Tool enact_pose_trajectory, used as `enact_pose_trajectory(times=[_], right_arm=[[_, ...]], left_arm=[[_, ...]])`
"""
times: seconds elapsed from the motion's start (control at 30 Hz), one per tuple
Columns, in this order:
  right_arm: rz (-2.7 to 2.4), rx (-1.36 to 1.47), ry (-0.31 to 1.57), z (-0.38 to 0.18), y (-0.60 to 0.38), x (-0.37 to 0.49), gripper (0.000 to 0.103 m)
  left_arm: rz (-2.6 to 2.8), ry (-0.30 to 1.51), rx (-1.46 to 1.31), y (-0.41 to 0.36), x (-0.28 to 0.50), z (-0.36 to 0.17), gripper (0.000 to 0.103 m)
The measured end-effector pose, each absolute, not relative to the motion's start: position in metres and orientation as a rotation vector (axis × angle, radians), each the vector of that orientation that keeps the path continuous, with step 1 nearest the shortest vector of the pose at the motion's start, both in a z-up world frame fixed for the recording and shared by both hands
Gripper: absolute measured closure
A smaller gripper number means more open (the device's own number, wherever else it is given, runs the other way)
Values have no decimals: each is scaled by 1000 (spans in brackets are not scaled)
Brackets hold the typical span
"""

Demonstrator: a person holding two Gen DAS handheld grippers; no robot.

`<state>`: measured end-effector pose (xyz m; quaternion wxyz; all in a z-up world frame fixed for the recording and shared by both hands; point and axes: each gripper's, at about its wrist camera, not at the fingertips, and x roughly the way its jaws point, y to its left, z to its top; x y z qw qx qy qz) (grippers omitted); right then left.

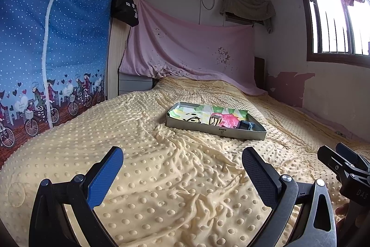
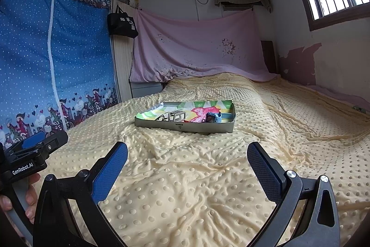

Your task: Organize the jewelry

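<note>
Pale yellow dotted plush blanket (image 2: 185,177) covers the whole bed, and on it, well ahead of both grippers, rests a shallow grey cardboard tray (image 2: 185,127) lined with a brightly coloured drawing in green, yellow and pink. Inside the tray, in the right wrist view, a small light blue watch with a square face (image 2: 214,117) lies toward the right end, and a pale whitish band-like piece (image 2: 177,115) sits near the middle beside a thin dark looped cord (image 2: 160,118); what these last two are is hard to tell. From the left wrist view only the blue watch (image 1: 246,125) shows clearly, close to the tray's (image 1: 215,130) near right corner. The left gripper (image 1: 182,175) hovers above the blanket with its blue-padded fingers spread wide, holding nothing. The right gripper (image 2: 187,175) hangs likewise with its fingers wide apart and nothing between them. A blue polka-dot fabric wardrobe (image 2: 46,57) stands to the left of the bed, and a pink sheet (image 2: 198,48) hangs across the far wall.
</note>
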<state>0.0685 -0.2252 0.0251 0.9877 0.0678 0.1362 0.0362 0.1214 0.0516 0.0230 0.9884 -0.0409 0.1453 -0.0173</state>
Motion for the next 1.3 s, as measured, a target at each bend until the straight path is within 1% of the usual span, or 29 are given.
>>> enact_pose_trajectory(times=[1.3], right_arm=[[71,135,272,25,-225,68,1]], left_arm=[[-32,294,-79,46,119,23,0]])
